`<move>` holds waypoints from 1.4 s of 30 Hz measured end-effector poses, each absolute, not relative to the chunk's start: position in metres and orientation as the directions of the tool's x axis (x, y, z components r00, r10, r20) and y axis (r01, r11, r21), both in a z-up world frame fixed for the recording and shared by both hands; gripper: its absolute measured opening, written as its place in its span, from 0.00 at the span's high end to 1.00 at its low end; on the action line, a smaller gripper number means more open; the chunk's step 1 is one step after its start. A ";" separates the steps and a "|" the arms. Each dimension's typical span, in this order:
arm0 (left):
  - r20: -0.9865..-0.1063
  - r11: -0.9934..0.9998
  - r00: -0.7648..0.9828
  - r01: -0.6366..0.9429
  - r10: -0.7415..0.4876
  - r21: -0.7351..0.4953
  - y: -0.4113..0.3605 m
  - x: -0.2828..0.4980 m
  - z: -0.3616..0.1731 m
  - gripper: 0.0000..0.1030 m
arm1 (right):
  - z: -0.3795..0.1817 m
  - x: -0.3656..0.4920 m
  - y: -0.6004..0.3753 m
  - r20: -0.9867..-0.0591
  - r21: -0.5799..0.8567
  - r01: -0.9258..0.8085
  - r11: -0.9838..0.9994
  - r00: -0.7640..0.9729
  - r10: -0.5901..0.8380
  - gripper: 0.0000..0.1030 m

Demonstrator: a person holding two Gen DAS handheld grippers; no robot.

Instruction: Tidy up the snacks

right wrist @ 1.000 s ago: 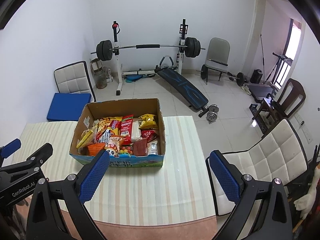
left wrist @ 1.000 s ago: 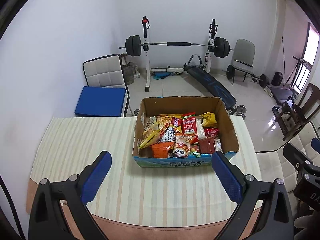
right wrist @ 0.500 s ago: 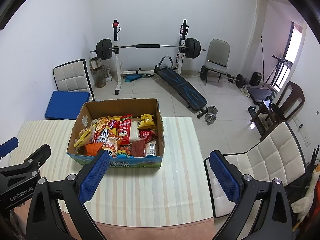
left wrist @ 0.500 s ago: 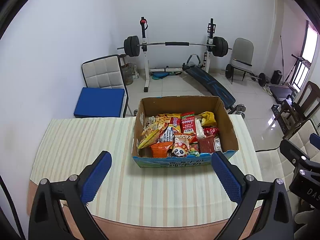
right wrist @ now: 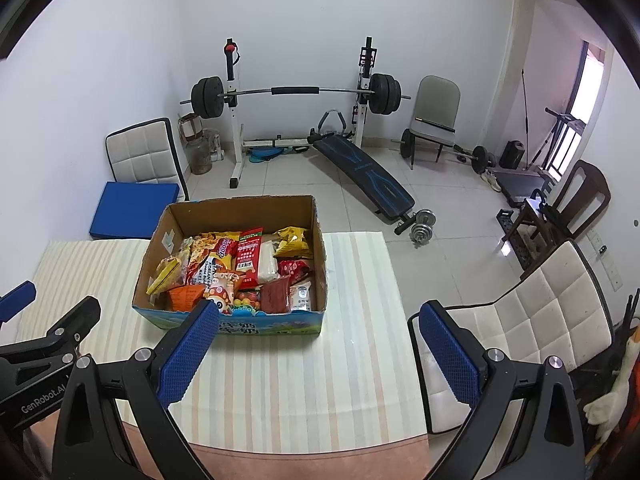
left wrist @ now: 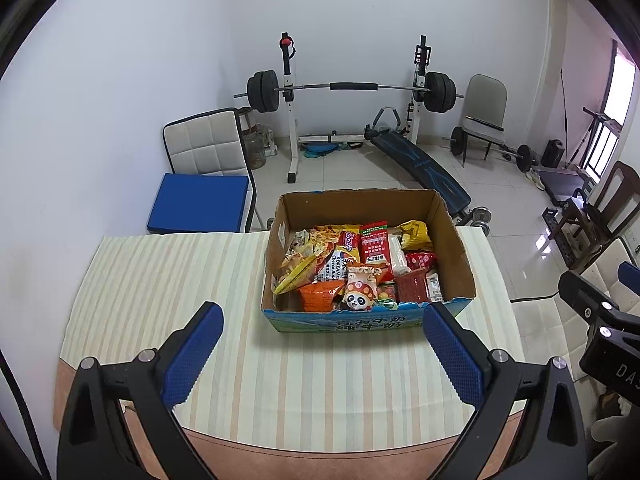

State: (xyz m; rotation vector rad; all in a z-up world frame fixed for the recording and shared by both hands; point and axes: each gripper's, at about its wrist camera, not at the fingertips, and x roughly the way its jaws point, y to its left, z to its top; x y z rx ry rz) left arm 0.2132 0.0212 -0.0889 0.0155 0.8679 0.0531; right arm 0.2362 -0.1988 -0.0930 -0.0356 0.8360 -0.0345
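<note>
Cardboard box [left wrist: 368, 258] heaped with snack packets [left wrist: 360, 264] sits on the striped worktop [left wrist: 168, 280]. Left gripper [left wrist: 320, 354] and right gripper [right wrist: 316, 354] hover short of it – fingers wide apart, holding nothing. This fits snacks just gathered or awaiting sorting – the stage is unclear.

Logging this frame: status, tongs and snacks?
Both tongs open, empty, above striped tablecloth. Assorted snack packets piled in open cardboard box. Path clear.
</note>
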 end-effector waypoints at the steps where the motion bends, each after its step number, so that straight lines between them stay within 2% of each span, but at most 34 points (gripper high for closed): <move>1: -0.761 0.999 0.647 -0.041 0.053 0.035 0.021 0.212 -0.089 0.01 | -0.093 0.236 -0.199 -0.741 -0.045 0.015 0.999 0.670 -0.044 0.01; 42: -0.742 0.998 0.668 -0.046 0.059 0.038 0.014 0.212 -0.073 0.01 | -0.081 0.237 -0.196 -0.727 -0.045 0.009 0.999 0.685 -0.039 0.01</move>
